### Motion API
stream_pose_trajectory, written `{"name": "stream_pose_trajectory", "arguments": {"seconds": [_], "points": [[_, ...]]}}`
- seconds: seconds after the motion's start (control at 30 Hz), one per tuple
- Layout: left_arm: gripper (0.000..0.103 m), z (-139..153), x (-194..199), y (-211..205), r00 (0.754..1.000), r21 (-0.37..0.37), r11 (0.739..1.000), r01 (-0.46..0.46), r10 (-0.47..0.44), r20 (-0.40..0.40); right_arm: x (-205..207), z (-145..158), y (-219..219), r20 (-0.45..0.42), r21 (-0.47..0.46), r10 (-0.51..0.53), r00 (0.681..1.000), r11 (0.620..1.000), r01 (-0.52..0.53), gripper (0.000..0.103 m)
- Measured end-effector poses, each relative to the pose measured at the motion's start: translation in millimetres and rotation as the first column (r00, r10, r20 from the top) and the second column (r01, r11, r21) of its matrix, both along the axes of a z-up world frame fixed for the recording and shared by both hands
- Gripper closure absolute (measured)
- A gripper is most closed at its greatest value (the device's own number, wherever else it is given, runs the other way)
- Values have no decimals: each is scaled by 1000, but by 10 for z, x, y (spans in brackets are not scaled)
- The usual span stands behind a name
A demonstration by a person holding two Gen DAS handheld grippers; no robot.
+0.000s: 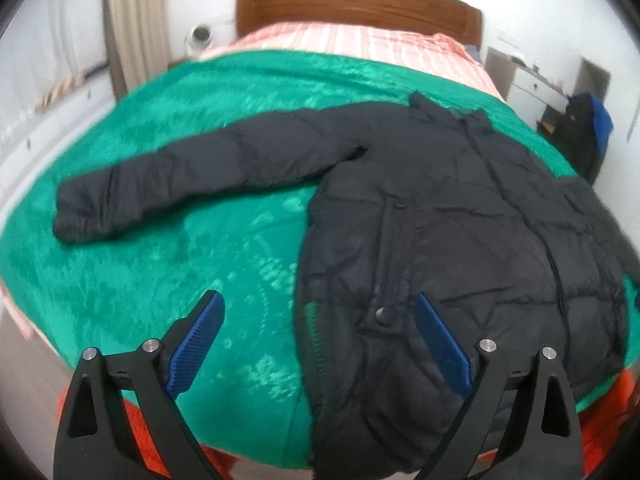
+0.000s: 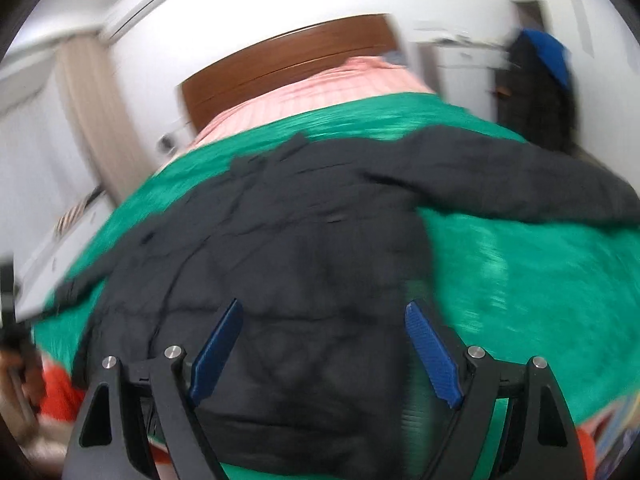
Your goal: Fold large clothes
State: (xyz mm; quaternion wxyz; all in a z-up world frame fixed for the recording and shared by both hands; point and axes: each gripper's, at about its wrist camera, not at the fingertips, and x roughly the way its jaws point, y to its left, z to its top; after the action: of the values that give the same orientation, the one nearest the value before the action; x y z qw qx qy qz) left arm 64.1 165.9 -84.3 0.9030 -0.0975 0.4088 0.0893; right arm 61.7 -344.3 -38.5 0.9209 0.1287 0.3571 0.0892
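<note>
A black padded jacket lies flat on a green blanket on a bed, collar toward the headboard. Its left sleeve stretches out to the left. In the right wrist view the jacket fills the middle and its right sleeve stretches out to the right. My left gripper is open and empty, above the jacket's lower left edge. My right gripper is open and empty, above the jacket's lower right part. The right wrist view is blurred.
A wooden headboard and pink striped bedding lie beyond the blanket. An orange cover shows at the bed's near edge. A curtain hangs at left. White furniture and dark and blue clothes are at right.
</note>
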Motion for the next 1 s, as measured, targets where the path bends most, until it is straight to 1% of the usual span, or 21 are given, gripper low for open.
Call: {"name": "stream_pose_trajectory", "arguments": {"seconds": [0.07, 0.17, 0.23, 0.27, 0.3, 0.33, 0.37, 0.43, 0.47, 0.5, 0.53, 0.6, 0.63, 0.7, 0.73, 0.77, 0.8, 0.83, 0.87, 0.97, 1.0], "points": [[6, -86, -30, 207, 999, -114, 993, -20, 17, -29, 27, -61, -256, -64, 53, -50, 997, 997, 53, 20], [6, -267, -45, 343, 997, -241, 971, 15, -32, -67, 39, -135, -297, -143, 78, 4, 990, 997, 7, 20], [6, -384, -21, 297, 991, -273, 959, 70, -98, -88, 31, -181, -180, -163, 73, 71, 984, 996, -60, 19], [6, -432, -5, 243, 987, -282, 954, 98, -130, -97, 64, -238, -120, -183, 59, 81, 980, 996, -71, 19], [6, -470, 12, 183, 981, -287, 950, 124, -161, -108, 60, -323, -67, -210, 26, 47, 976, 999, -43, 19], [6, -487, 22, 132, 977, -289, 947, 142, -181, -114, 75, -372, -143, -231, 15, 18, 973, 1000, -15, 19], [6, -492, 20, 46, 970, -288, 941, 175, -215, -113, 104, -439, -210, -262, 39, -14, 965, 999, 24, 19], [4, -485, -6, -109, 957, -263, 936, 236, -271, -106, 159, -571, -293, -312, 119, -1, 950, 992, 40, 19], [3, -521, -1, -177, 949, -239, 937, 253, -289, -125, 183, -653, -304, -349, 149, 30, 937, 989, 24, 20], [3, -560, 5, -218, 944, -221, 940, 261, -296, -144, 200, -739, -312, -373, 164, 68, 925, 986, -7, 33], [4, -645, 25, -281, 937, -188, 946, 265, -299, -180, 182, -752, -306, -372, 159, 79, 925, 987, -20, 62], [12, -659, 10, -333, 939, -163, 950, 265, -293, -182, 150, -736, -379, -379, 228, 101, 920, 974, -13, 75], [25, -632, -7, -355, 936, -175, 945, 275, -305, -174, 111, -684, -405, -381, 248, 103, 919, 969, -6, 80], [29, -616, -33, -410, 935, -159, 947, 280, -306, -178, 18, -558, -383, -363, 225, 107, 926, 974, -25, 82], [29, -624, -52, -433, 934, -144, 947, 286, -309, -181, 20, -598, -382, -368, 212, 100, 924, 977, -22, 82], [28, -650, -63, -451, 932, -133, 948, 291, -312, -185, 50, -698, -393, -390, 211, 93, 916, 977, -9, 82], [28, -668, -53, -446, 931, -127, 948, 292, -312, -188, 73, -881, -425, -426, 233, 83, 901, 972, 20, 81], [27, -678, -41, -479, 930, -117, 949, 291, -310, -196, 116, -991, -425, -439, 253, 76, 895, 966, 42, 80], [27, -673, -21, -507, 930, -107, 951, 291, -307, -201, 133, -1014, -410, -438, 254, 68, 896, 966, 51, 80], [25, -637, -29, -585, 934, -77, 957, 280, -290, -208, 123, -941, -331, -405, 195, 54, 912, 980, 28, 77], [25, -612, -48, -592, 936, -76, 959, 273, -283, -207, 94, -906, -325, -393, 191, 51, 918, 981, 28, 71]]}}
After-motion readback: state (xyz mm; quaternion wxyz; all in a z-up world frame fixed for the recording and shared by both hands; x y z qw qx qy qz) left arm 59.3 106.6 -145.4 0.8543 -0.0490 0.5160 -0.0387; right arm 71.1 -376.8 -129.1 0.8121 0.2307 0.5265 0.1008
